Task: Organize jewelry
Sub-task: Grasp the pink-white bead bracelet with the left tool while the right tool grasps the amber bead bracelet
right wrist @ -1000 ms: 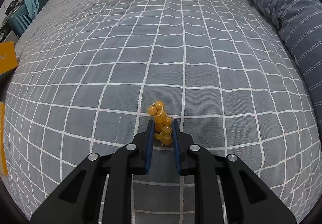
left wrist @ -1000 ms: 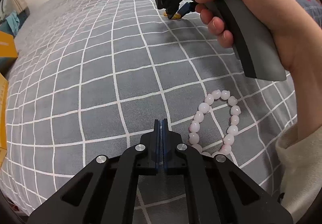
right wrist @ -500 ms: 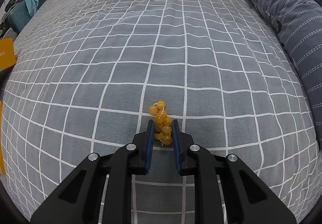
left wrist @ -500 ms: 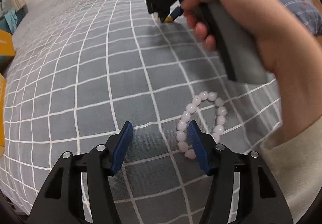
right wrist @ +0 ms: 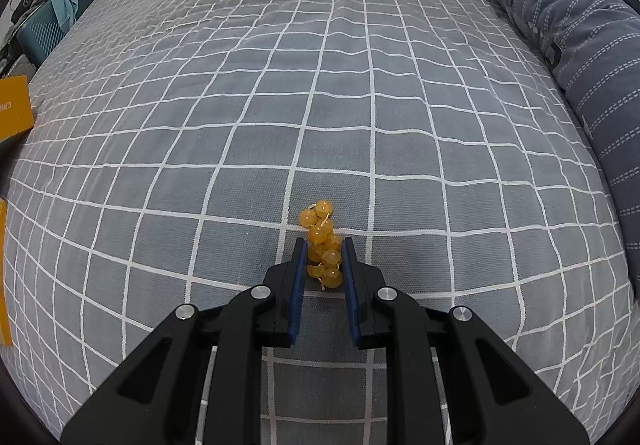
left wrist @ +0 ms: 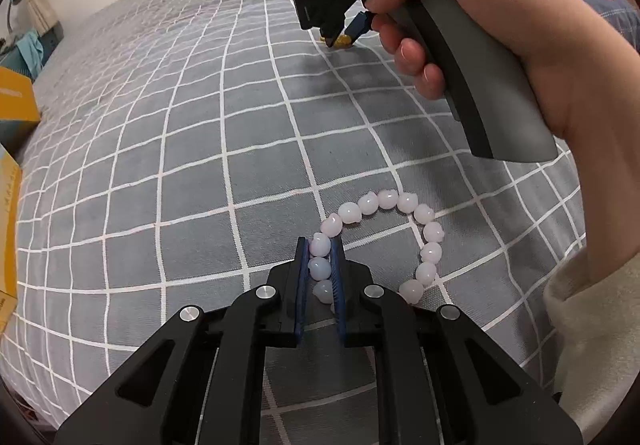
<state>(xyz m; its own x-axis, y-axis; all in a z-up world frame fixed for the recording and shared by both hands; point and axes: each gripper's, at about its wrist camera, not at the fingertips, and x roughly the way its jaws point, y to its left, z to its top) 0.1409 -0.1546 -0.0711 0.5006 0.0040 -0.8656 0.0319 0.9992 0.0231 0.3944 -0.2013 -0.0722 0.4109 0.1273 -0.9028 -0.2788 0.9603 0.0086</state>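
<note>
At lower centre the left claw [left wrist: 320, 269] pinches the pale pink bead bracelet [left wrist: 384, 241] on the checked bed [left wrist: 160, 165]; upper right, the right claw [left wrist: 340, 39] seemingly grips yellow beads [left wrist: 343, 42].

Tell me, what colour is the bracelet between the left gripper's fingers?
Pale pink, clearest in the left wrist view.

We lose the pink bead bracelet [left wrist: 400, 229]'s lower run behind the left gripper [left wrist: 319, 265], bottom centre. Orange box [right wrist: 14, 111] cut off at left edge, print unreadable. Clutter upper left too small to ID.
</note>
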